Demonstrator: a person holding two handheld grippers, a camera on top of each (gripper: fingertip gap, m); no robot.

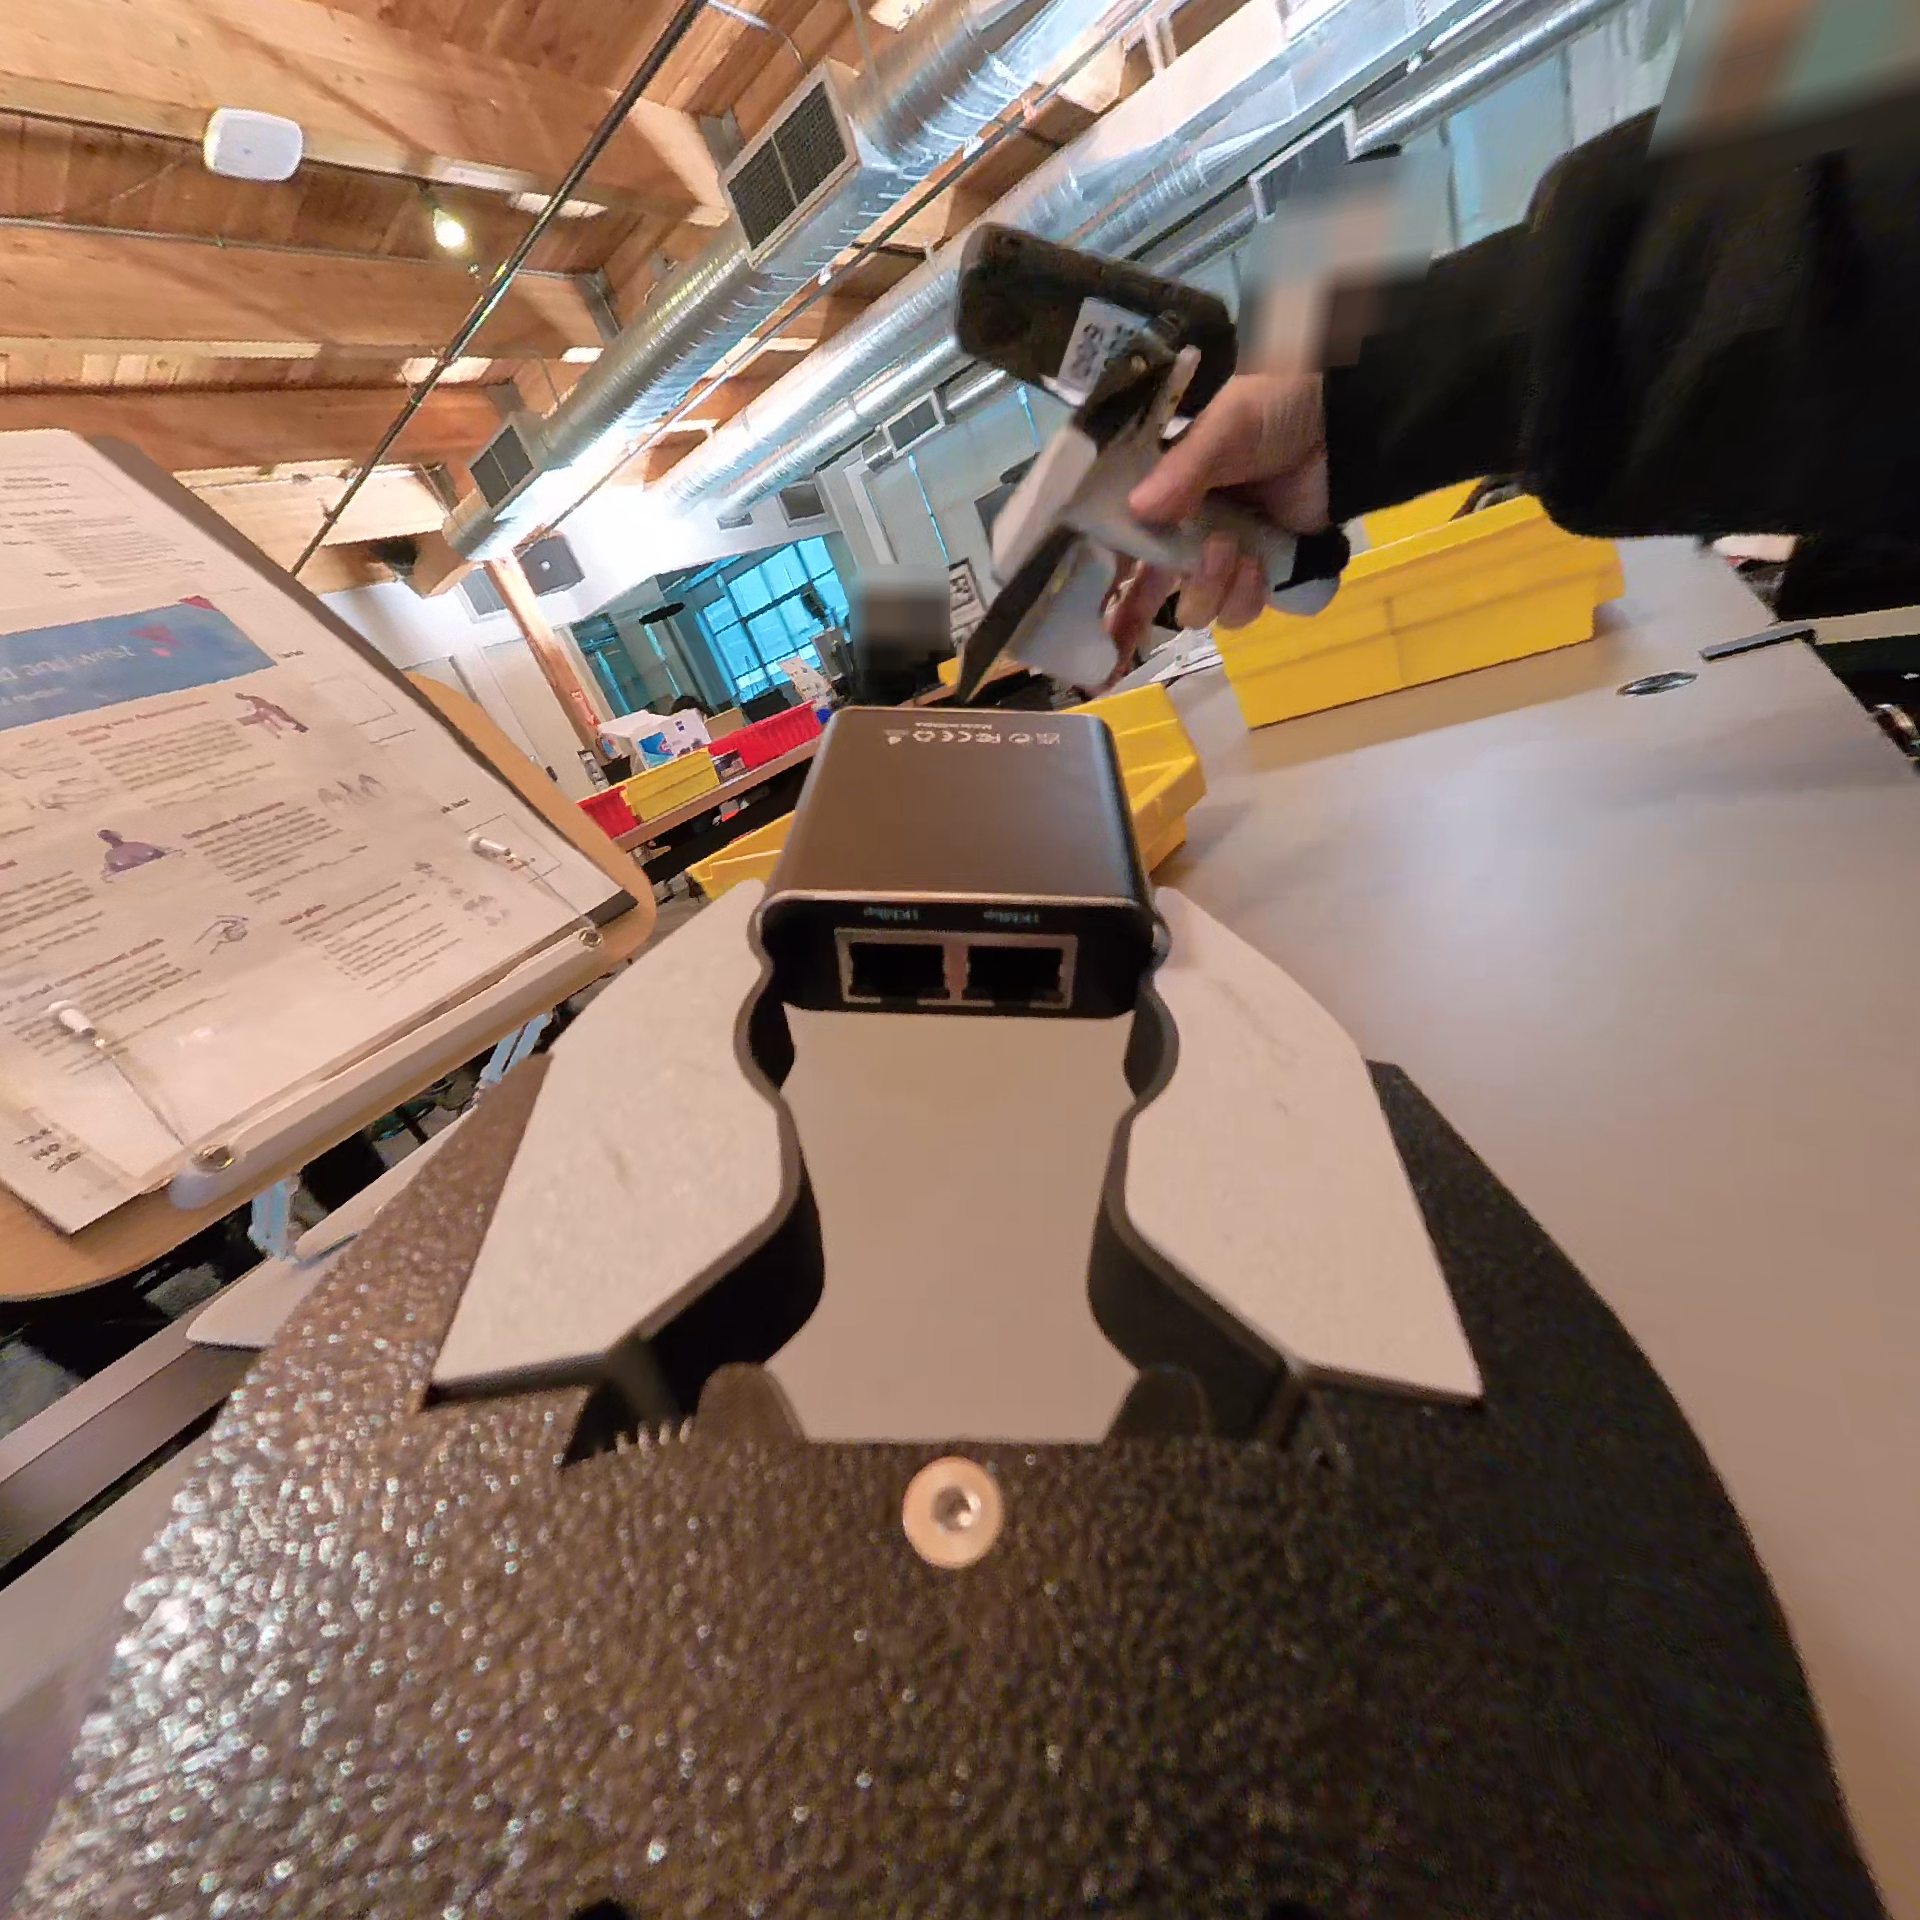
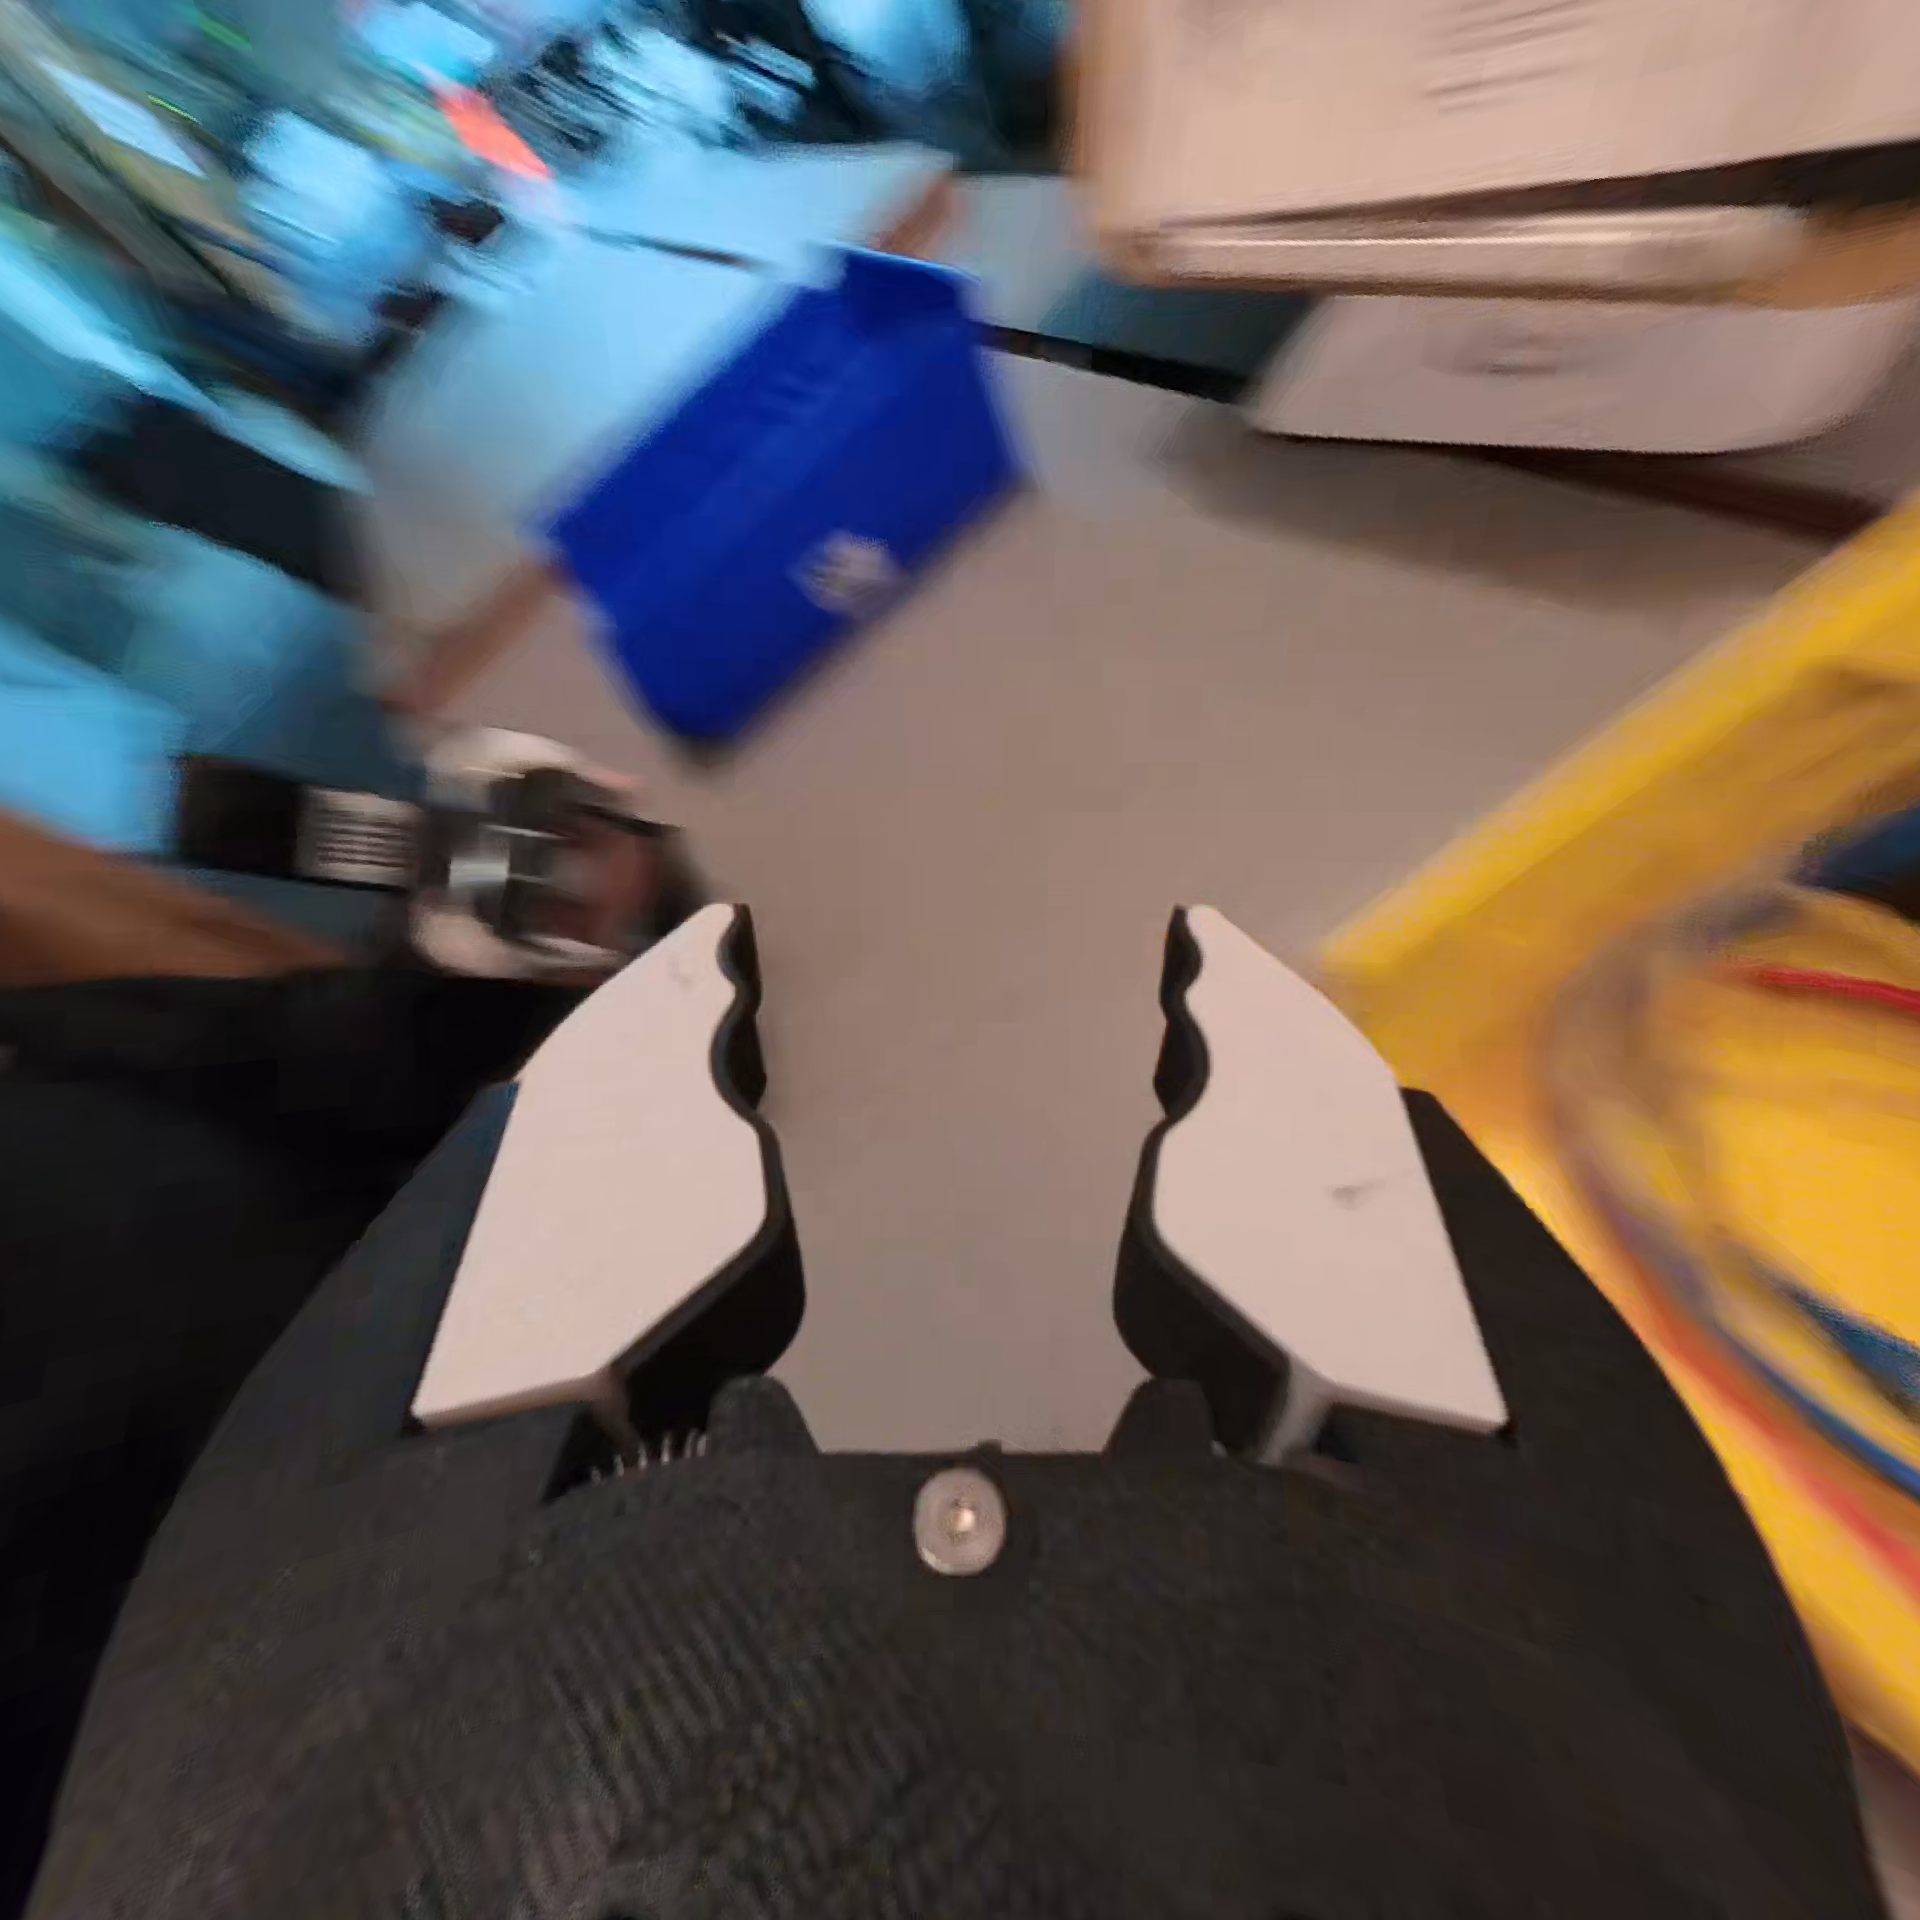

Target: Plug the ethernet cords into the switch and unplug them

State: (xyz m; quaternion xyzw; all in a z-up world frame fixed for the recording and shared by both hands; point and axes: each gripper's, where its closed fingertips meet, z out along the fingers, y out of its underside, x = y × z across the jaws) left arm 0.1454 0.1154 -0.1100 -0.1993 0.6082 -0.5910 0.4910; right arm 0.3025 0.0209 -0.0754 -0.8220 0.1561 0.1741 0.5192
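My left gripper point(image 1: 956, 966) is shut on the black switch point(image 1: 961, 821) and holds it above the grey table, its two empty ports point(image 1: 956, 971) facing the camera. The other gripper point(image 1: 1049, 582) shows beyond the switch in the left wrist view, held by a hand in a dark sleeve. In the right wrist view, which is blurred, my right gripper point(image 2: 961, 935) is open and empty over the table. A yellow bin point(image 2: 1662, 935) at the right holds what look like coiled cords point(image 2: 1714, 1195), too blurred to be sure.
A blue box point(image 2: 790, 509) stands ahead of the right gripper and a white box point(image 2: 1558, 364) at the back right. Yellow bins point(image 1: 1423, 603) sit on the grey table point(image 1: 1558, 935) behind the switch. A tilted board with a printed sheet point(image 1: 208, 779) is at the left.
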